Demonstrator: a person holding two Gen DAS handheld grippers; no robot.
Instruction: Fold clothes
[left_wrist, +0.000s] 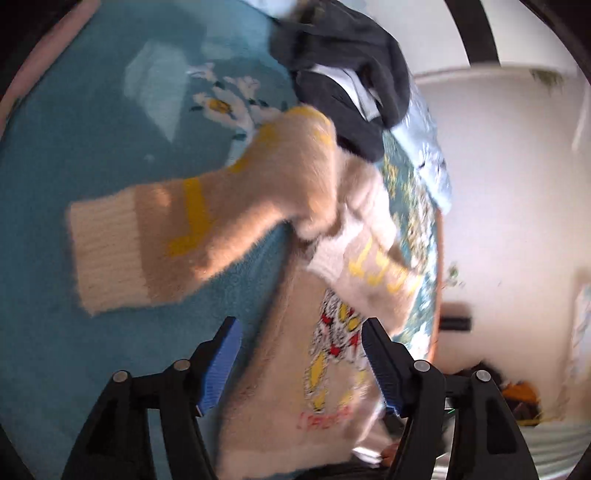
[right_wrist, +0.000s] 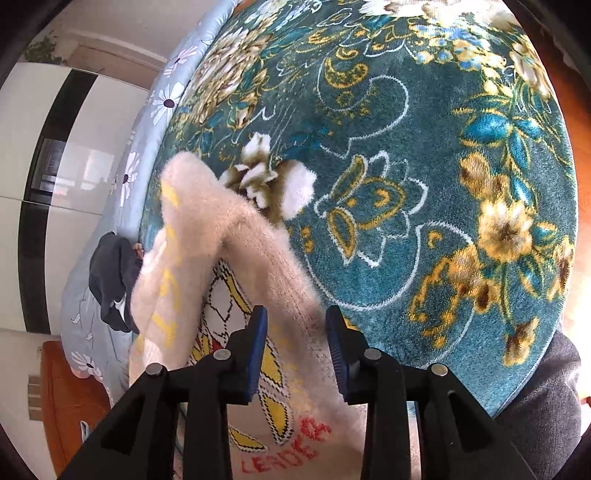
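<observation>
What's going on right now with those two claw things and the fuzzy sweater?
Left gripper open, right gripper open, both over the cream sweater. Sweater rumpled, one sleeve spread out, unfolded. Dark garment heaped beyond it.

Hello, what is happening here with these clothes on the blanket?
A person holding a tool in each hand is folding a fluffy cream sweater with yellow marks. It lies spread on a teal blanket. The left tool and the right tool are both open over the sweater body, gripping nothing. One sleeve lies stretched out to the side. A dark garment lies crumpled beyond it.
</observation>
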